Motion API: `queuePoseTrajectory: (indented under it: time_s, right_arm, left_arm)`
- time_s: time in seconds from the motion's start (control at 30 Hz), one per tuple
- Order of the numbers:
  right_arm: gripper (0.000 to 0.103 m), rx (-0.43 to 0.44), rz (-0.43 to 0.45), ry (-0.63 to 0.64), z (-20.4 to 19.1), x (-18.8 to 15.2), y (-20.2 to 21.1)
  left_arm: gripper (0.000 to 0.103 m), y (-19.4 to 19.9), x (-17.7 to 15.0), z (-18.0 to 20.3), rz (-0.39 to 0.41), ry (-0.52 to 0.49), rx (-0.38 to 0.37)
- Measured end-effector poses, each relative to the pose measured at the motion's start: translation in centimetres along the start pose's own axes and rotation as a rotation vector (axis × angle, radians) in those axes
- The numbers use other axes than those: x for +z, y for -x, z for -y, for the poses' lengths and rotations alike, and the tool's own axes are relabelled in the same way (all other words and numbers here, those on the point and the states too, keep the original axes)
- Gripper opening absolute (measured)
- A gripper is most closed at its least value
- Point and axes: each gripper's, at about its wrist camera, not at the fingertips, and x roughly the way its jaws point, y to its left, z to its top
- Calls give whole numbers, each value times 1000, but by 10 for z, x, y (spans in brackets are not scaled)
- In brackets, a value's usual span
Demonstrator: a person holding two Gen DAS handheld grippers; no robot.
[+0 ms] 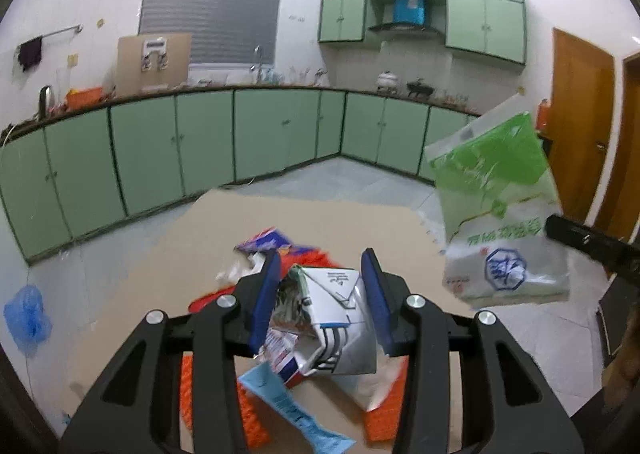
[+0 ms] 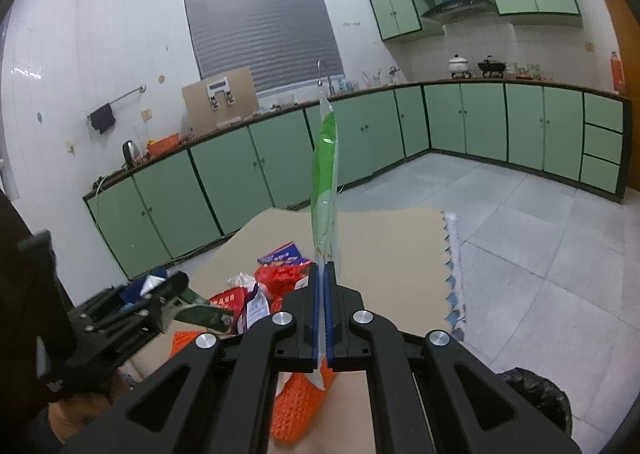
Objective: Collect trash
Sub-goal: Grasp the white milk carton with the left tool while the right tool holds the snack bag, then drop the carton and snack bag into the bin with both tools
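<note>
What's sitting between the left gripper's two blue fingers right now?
A crumpled white carton, clamped between the left gripper's pads in the left wrist view. Nothing else fills that gap; the loose wrappers lie beyond it on the cardboard.

The crushed carton (image 1: pixel 332 318) hides the middle of the litter heap behind it, and its print is too smeared to read. The orange mesh (image 1: pixel 208 394) runs under the left tool (image 1: pixel 320 294) and off the bottom edge. The right tool (image 1: pixel 592 246) is cut by the right edge. In the right wrist view the green bag (image 2: pixel 326 189) shows edge-on only, and the black bin bag (image 2: pixel 536 398) is cropped at the bottom right corner.
</note>
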Motion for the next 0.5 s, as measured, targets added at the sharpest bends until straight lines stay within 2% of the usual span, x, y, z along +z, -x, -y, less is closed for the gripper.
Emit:
queuePoseTrajectory:
  time_s: [0.2,0.37,0.5]
  right_arm:
    - [2,-73,42,-23,27,6,41]
    - [2,-176,53,-56,63,0,82]
    - [2,-283,28,-109,101,-20,111]
  left_arm:
    - [40,15,18,52,38,-59,-102]
    - [40,21,22,114,33,-110,-241]
    - [39,15,13,170,-4,-141,-365]
